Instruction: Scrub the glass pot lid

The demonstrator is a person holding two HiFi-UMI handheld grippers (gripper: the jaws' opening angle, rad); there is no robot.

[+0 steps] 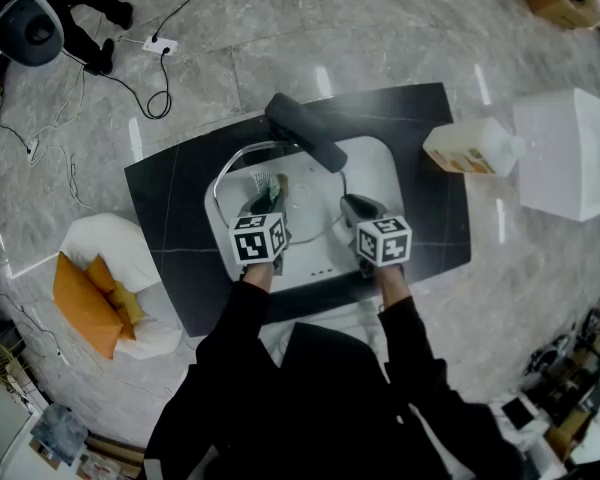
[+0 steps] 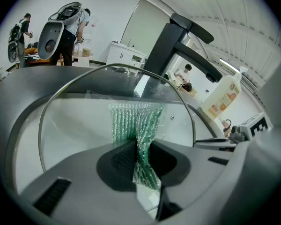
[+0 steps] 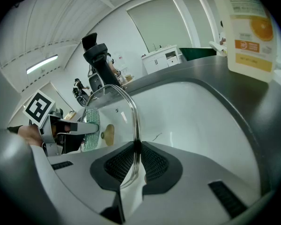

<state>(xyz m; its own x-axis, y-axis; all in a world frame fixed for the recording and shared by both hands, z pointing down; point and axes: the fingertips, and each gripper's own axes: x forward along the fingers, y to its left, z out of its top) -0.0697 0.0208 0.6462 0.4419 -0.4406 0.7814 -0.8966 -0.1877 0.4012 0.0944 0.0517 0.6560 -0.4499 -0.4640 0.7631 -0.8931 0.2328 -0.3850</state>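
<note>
Now the glass pot lid (image 3: 134, 120) is held on edge in the sink (image 1: 375, 168), pinched by the right gripper (image 3: 136, 147). A green scrubber (image 2: 135, 121), squeezed by the left gripper (image 2: 139, 150), seems pressed on it.

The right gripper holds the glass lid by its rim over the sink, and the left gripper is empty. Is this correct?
Not quite. The left gripper is not empty: the left gripper view shows it shut on a green mesh scrubber. The right gripper does hold the glass lid by its rim over the sink.
</note>
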